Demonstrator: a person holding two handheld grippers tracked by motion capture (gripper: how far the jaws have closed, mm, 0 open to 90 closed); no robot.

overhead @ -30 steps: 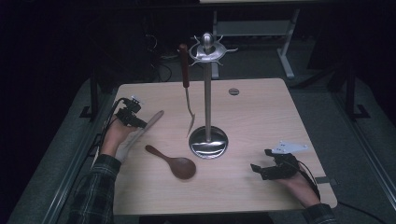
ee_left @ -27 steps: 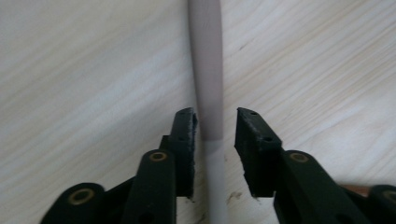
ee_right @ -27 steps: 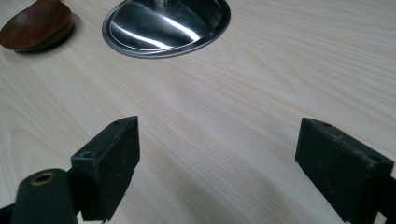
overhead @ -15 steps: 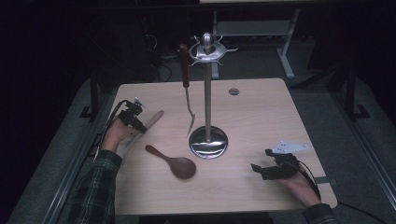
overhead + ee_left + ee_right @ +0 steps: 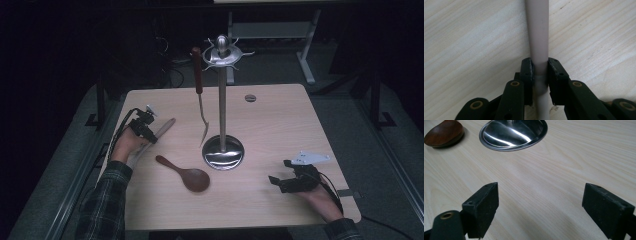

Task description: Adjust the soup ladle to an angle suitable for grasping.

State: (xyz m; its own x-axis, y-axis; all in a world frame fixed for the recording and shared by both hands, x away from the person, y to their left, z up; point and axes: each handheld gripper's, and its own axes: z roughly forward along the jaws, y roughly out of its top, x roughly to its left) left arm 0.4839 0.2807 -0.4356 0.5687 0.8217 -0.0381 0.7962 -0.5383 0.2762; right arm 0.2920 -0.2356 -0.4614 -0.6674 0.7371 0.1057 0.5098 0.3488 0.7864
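The pale handle [image 5: 537, 37] lay at the left of the high frame, on the table [image 5: 280, 120]. Your left gripper [image 5: 540, 71] had closed its jaws around it, probably for hanging on the stand [image 5: 222, 100]. Your right gripper [image 5: 540, 207] rested open, lower right.

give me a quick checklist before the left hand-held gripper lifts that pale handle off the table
1. Left hand-held gripper shut on the pale handle: ok.
2. Handle centred between the jaws: ok.
3. What the handle's far end carries: cannot tell.
4. Free hook on the stand: ok; only the fork hangs there.
5. Wooden spoon apart from the handle: ok.
6. Right hand-held gripper open and away from the stand: ok.
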